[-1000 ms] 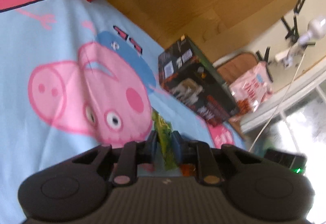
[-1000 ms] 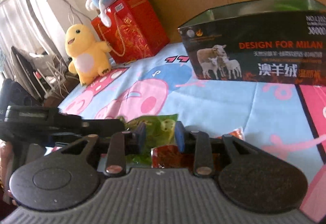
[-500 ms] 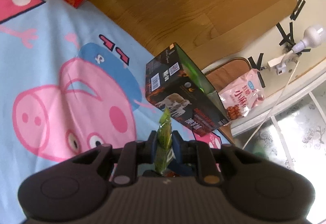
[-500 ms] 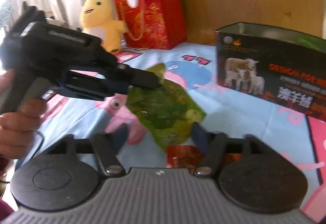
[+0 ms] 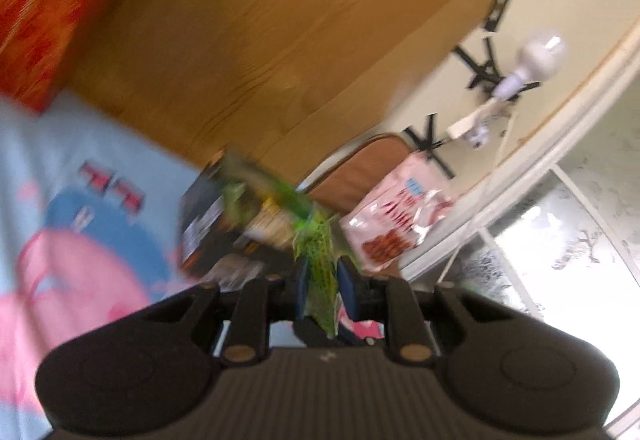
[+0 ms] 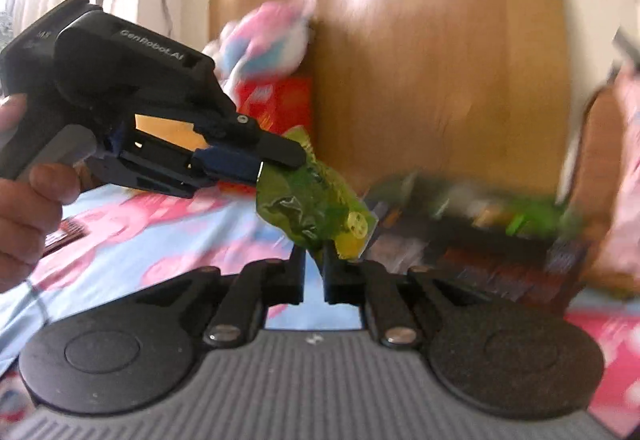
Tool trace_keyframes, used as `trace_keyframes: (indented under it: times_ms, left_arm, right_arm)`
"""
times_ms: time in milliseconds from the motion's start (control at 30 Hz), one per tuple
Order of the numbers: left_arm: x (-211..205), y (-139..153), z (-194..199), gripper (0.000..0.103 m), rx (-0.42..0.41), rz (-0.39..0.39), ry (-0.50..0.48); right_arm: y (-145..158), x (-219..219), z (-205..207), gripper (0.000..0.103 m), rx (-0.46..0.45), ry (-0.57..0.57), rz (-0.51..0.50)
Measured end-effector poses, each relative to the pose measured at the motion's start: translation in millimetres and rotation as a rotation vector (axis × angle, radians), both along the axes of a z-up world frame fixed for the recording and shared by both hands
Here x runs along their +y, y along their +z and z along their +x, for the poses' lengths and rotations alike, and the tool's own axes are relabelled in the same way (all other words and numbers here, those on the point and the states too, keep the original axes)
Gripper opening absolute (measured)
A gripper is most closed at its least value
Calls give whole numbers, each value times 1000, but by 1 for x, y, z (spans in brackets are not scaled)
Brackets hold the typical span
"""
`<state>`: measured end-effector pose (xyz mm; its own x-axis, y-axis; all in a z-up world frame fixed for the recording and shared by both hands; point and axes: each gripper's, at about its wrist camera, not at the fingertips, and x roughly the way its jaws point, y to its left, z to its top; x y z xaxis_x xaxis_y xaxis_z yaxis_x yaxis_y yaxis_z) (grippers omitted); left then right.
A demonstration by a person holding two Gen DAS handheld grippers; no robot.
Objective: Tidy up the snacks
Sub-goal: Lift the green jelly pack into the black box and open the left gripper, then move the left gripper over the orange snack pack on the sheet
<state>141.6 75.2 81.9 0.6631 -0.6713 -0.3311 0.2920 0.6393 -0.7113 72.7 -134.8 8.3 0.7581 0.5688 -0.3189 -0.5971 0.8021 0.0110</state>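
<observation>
Packet-wise, left gripper [image 6: 280, 156] pinches the green snack packet [image 6: 316, 208] at its 11 o'clock corner, probably for boxing; right gripper [image 6: 313, 272] nearly closed, grip unclear.

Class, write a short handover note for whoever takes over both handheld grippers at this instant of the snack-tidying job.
Left gripper: shut on the green snack packet, held in the air.
Right gripper: nearly closed just below the packet's lower edge; contact cannot be told.
The dark open box stands on the cartoon blanket, snacks apparently inside (blurred). A pink snack bag lies beyond it.
Done: packet picked up.
Left: probably drop it into the box.
</observation>
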Motion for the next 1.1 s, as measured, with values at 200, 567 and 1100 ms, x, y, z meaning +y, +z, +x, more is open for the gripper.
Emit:
trace_keyframes:
  times_ms: [200, 567, 1100]
  left_arm:
    - [-36, 7, 62, 31, -70, 162, 63]
    - [-17, -40, 6, 35, 31, 207, 40]
    - [-36, -66, -73, 49, 130, 464, 150]
  right_arm:
    - [19, -11, 48, 18, -107, -123, -75]
    - [-9, -75, 38, 29, 213, -99, 41]
    - [-36, -79, -14, 31, 455, -112, 134]
